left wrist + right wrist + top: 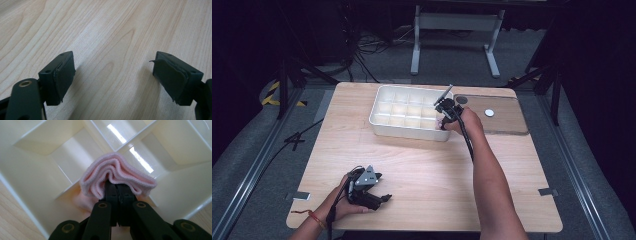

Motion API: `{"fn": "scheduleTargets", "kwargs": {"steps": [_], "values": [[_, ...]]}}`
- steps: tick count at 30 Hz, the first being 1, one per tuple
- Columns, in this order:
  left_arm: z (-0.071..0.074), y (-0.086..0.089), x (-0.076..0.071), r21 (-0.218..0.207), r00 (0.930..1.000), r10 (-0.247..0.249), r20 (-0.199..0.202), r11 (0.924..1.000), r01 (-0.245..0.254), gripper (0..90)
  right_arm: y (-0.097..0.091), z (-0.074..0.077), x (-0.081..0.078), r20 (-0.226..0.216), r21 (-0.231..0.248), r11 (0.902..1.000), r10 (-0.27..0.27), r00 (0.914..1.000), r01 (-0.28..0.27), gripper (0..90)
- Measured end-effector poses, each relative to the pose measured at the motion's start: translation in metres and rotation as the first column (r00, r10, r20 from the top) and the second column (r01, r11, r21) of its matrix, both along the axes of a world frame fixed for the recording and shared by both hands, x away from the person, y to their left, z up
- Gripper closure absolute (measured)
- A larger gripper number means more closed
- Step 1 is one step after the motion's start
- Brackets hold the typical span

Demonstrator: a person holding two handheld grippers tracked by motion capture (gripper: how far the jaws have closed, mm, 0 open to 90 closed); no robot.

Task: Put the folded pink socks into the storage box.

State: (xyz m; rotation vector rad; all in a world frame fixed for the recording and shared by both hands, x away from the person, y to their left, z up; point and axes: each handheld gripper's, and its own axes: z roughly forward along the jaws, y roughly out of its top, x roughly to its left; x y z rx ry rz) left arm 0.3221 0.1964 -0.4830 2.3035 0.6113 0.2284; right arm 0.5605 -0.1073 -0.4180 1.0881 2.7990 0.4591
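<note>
Jaws of the right gripper [117, 188] clamp a folded pink cloth [116, 173], pushing it into the white tray's [30, 177] near-corner compartment; next, let go. Left gripper [113, 75] jaws stand apart above the surface [105, 30].

The high view is lit from above on the table [422, 165], the surroundings falling to near black (soft and slightly grainy). Glare streaks the white tray [120, 135] dividers in the right gripper view; the left gripper view shows soft jaw shadows
</note>
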Motion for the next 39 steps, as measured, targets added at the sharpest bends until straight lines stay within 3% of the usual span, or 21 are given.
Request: {"fn": "scheduleTargets", "kwargs": {"steps": [9, 16, 39], "values": [[0.0, 0.0, 0.0, 0.0, 1.0, 0.0, 0.0, 1.0, 0.0, 18.3, 0.003, -0.004, 0.001, -0.013, -0.031, 0.9995, -0.007, 0.9999, 0.007, 89.8], [0.0, 0.0, 0.0, 0.0, 1.0, 0.0, 0.0, 1.0, 0.0, 18.4, 0.004, -0.006, 0.0, 0.001, -0.047, 0.9988, -0.007, 1.0, 0.007, 89.9], [0.0, 0.0, 0.0, 0.0, 1.0, 0.0, 0.0, 1.0, 0.0, 18.3, 0.003, 0.0, -0.01, 0.055, -0.019, 0.9998, 0.0, 0.9985, 0.001, 89.2]]}}
